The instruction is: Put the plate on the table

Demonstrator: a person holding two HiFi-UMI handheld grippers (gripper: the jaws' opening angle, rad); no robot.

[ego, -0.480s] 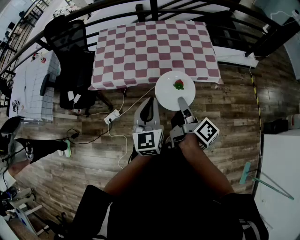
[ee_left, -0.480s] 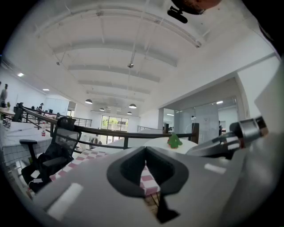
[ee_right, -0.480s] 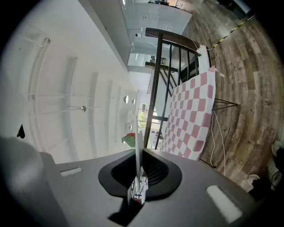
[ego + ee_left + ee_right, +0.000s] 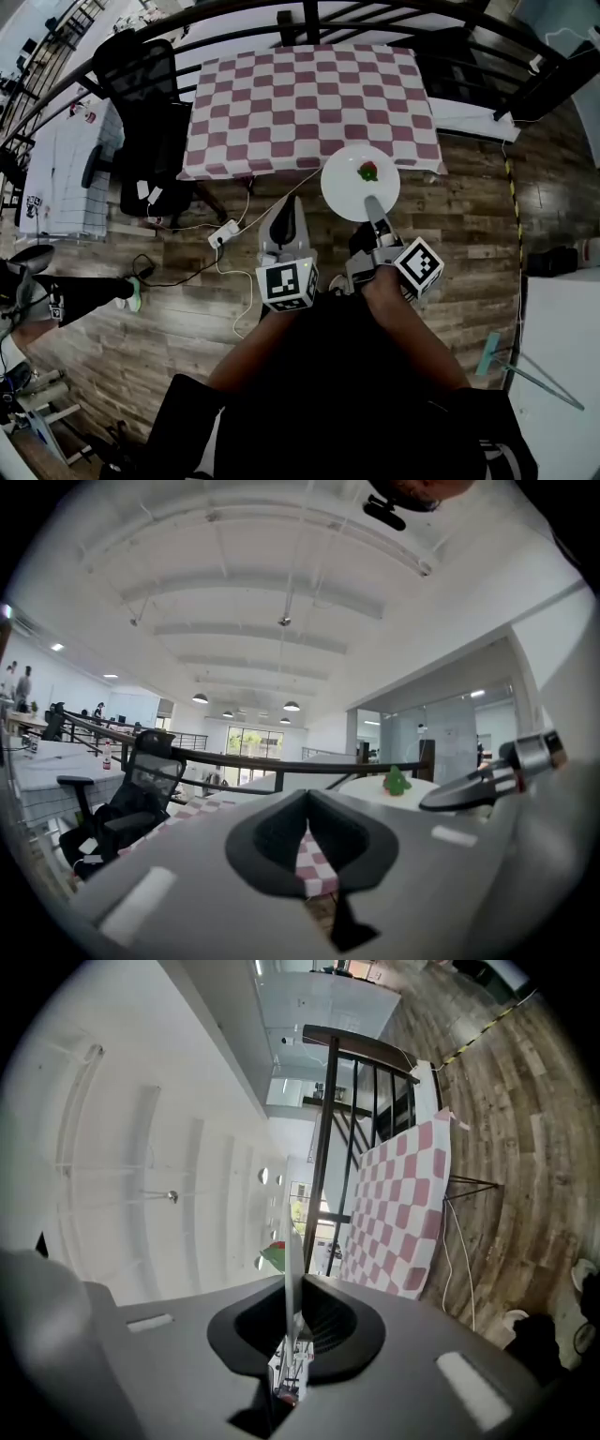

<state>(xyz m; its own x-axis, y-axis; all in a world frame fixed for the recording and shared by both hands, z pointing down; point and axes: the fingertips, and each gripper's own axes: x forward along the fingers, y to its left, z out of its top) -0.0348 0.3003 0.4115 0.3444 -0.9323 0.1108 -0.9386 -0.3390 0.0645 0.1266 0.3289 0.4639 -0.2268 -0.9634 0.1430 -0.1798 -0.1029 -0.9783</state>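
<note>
The white round plate, carrying a small red-and-green piece, hangs in the air at the near edge of the red-and-white checked worktop, above the wooden floor. The right claw pinches its rim. The left claw, pressed together and empty, hovers beside it. No writing is readable.

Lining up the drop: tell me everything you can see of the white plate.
The plate is round, white and smooth, ceramic-looking, held roughly level. In the head view its far edge overlaps the near edge of the checkered tablecloth; whether it rests there cannot be told. The right gripper has its jaws shut on the near rim, seen edge-on between them in the right gripper view. A small red and green strawberry-like item sits on it, toward the far side.
</note>
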